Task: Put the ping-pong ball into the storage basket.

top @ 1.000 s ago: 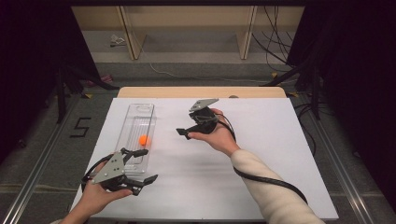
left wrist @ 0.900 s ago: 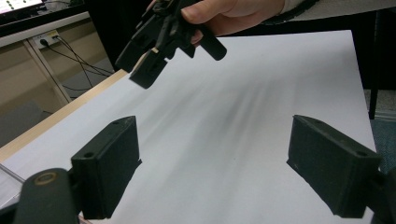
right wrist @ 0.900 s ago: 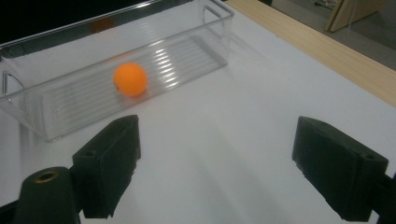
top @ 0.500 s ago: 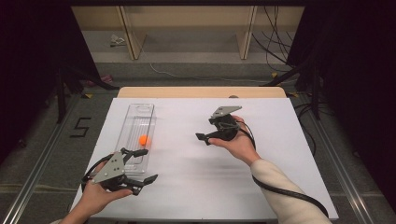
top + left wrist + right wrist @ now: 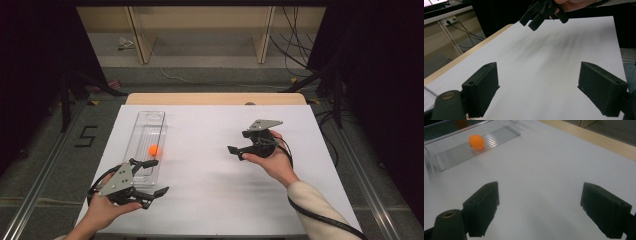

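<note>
Left gripper [image 5: 150, 176]: held low at the near left corner of the white table [image 5: 210, 210], jaws spread wide and empty, one jaw tip lying against the near end of the clear tray [image 5: 146, 125]. Probably parked there to steady the tray, or simply resting until needed; nothing between the pads in the left gripper view, just bare white surface. Fingers [image 5: 482, 90] well apart.

Just beyond it: the clear ribbed tray, lying lengthwise along the left side of the table, open end toward the far edge. Inside, about midway along the ribbed floor, the orange ball [image 5: 154, 149], resting loose and ungrasped. Long walls likely there to stop a round thing from rolling off sideways.

Farther right, past a bare stretch of table: right gripper [image 5: 237, 152], carried in the hand [image 5: 272, 162] above the table's middle-right, jaws released, wide open and empty, pointed left toward the tray. In the right gripper view, ball [image 5: 476, 142] up at the top left, well apart from the jaws, tray [image 5: 499, 137] lying slantwise. Held open and aimed that way, seemingly ready for a reach to the ball.
</note>
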`<act>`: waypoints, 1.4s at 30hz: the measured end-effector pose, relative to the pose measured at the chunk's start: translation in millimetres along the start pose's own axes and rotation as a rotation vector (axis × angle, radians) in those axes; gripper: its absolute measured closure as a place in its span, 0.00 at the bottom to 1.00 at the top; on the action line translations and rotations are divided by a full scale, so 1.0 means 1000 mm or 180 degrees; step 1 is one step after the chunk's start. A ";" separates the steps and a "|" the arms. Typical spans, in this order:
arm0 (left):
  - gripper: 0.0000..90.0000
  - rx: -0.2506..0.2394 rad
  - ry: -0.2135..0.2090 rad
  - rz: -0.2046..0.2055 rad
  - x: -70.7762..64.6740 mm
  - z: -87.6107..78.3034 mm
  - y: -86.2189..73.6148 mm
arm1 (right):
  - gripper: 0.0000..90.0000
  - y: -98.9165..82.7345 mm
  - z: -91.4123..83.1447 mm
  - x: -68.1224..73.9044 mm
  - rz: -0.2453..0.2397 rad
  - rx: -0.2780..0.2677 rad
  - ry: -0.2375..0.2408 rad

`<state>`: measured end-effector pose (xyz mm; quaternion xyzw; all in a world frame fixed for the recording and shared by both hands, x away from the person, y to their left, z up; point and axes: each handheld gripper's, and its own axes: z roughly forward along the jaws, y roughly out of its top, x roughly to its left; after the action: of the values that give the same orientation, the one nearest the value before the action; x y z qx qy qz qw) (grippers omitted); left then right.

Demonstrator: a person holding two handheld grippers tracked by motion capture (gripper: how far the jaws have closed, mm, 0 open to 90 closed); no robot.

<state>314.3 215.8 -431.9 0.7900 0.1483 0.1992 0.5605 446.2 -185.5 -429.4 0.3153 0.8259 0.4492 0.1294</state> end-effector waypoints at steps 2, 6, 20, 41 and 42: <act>0.18 0.0002 0.0001 -0.0004 0.000 0.000 0.000 | 0.18 -0.004 -0.006 -0.001 0.0019 -0.0008 -0.0012; 0.18 0.0003 0.0002 0.0000 0.000 0.000 0.000 | 0.18 -0.012 -0.018 -0.002 0.0049 -0.0032 -0.0051; 0.18 0.0008 0.0010 -0.0002 0.000 0.000 0.000 | 0.18 -0.041 -0.056 -0.007 0.0177 -0.0079 -0.0170; 0.18 0.0014 0.0009 -0.0011 0.000 0.000 0.000 | 0.18 -0.061 -0.078 -0.003 0.0218 -0.0085 -0.0216; 0.18 0.0014 0.0010 -0.0009 0.000 0.000 0.000 | 0.18 -0.062 -0.079 -0.002 0.0216 -0.0092 -0.0210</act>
<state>314.5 215.9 -432.2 0.7908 0.1508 0.1993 0.5588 383.3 -263.6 -436.1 0.3559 0.8034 0.4546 0.1458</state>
